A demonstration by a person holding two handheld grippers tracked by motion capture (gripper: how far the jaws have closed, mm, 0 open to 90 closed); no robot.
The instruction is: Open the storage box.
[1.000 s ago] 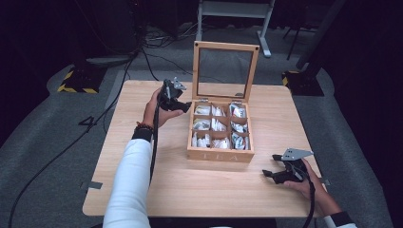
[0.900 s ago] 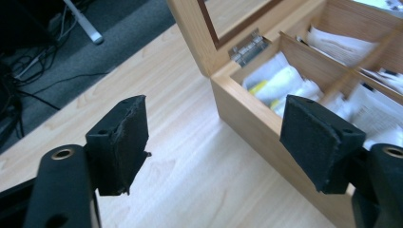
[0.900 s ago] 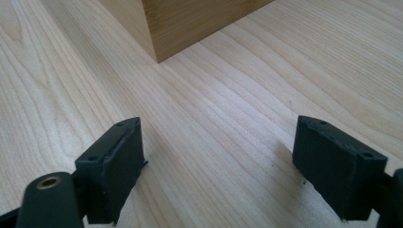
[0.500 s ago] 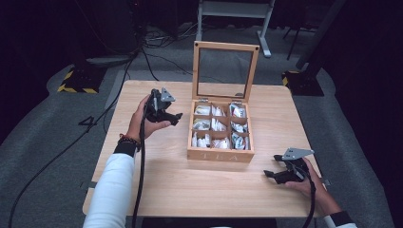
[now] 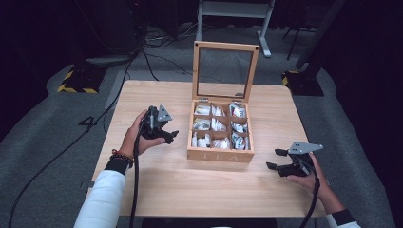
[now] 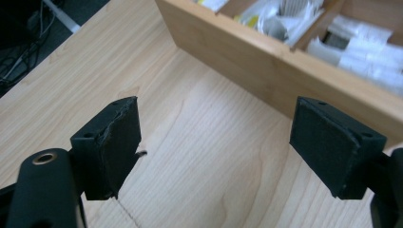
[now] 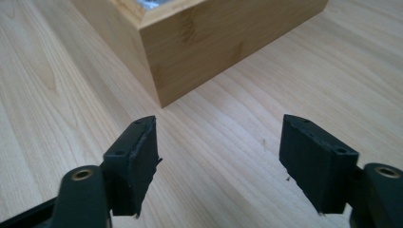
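I am holding the left gripper (image 5: 170,134) wide open just left of the tea box (image 5: 220,153); the right gripper (image 5: 276,158) is gaping wide, near-right.

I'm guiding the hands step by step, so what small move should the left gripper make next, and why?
Probably lift the left gripper up and over the tea box wall toward a packet. Its jaws stand open and empty beside the box's left side, the lid is upright, and the compartments are full.

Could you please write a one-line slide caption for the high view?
Two open claws, left and right, flank an open wooden tea box on the table.
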